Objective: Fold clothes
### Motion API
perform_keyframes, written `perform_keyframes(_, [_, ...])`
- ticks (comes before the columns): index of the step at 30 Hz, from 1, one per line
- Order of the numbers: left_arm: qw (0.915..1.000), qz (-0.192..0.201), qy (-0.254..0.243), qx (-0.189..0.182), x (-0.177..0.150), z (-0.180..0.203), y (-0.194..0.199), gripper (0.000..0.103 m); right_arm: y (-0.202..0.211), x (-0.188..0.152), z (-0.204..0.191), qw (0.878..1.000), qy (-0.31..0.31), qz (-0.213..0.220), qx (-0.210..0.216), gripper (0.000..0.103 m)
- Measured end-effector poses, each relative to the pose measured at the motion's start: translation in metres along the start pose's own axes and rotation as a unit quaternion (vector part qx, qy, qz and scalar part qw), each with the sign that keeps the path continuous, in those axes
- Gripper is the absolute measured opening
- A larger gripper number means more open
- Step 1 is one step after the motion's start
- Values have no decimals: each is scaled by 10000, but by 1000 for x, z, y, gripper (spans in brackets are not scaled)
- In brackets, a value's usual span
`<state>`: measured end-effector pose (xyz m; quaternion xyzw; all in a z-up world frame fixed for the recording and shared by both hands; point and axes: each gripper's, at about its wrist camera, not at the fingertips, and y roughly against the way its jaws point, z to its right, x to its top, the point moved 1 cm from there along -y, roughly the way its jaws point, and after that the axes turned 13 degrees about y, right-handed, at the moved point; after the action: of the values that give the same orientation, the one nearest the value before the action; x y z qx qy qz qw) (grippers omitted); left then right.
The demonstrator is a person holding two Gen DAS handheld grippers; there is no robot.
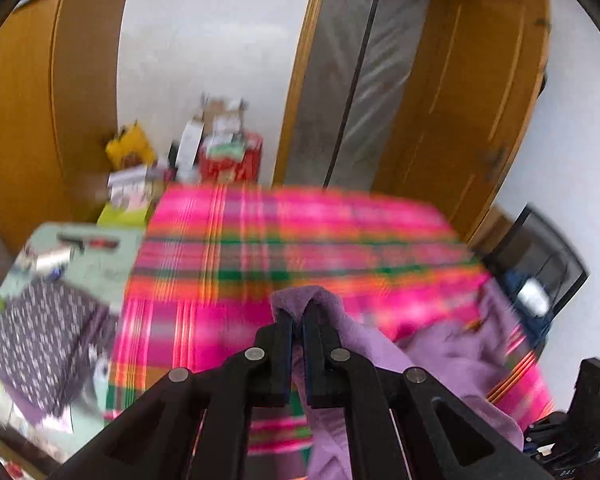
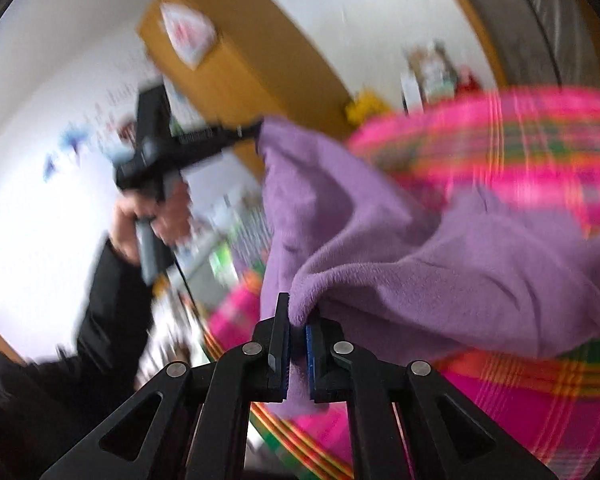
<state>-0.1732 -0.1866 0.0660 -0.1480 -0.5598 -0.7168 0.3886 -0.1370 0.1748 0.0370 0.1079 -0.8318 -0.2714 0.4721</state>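
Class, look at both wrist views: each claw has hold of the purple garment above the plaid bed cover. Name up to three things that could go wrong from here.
1. The left claw pinches only a small tuft of the purple garment, so that corner may slip free.
2. The right claw also grips near an edge; an uneven pull could skew the fold.
3. The cloth sags in bunched folds onto the plaid cover, so creases may get laid in.

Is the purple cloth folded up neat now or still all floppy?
Still floppy. The purple cloth hangs bunched and creased between the left tongs and right tongs, sagging onto the pink checked bed cover; no neat fold shows.
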Motion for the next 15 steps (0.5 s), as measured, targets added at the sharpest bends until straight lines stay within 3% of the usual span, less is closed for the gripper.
perform_keyframes(3, [9997, -223, 53, 68, -29, -13, -26, 4, -16, -19, 12, 9989, -40, -464, -107, 13])
perform_keyframes(5, [9995, -271, 120, 85, -45, -22, -36, 5, -15, -24, 15, 9981, 14, -589, -204, 27])
perform_keyframes(7, [9995, -204, 235, 79, -53, -33, -37, 5, -7, -25, 13, 9979, 150, -538, -325, 34])
perform_keyframes(12, [9991, 136, 393, 110, -63, -49, -11, 10, 27, -9, 16, 9965, 451, -79, -698, 34])
perform_keyframes(15, [9989, 192, 414, 65, -67, -54, -2, 18, 23, 16, 23, 9941, 619, 188, -875, 34])
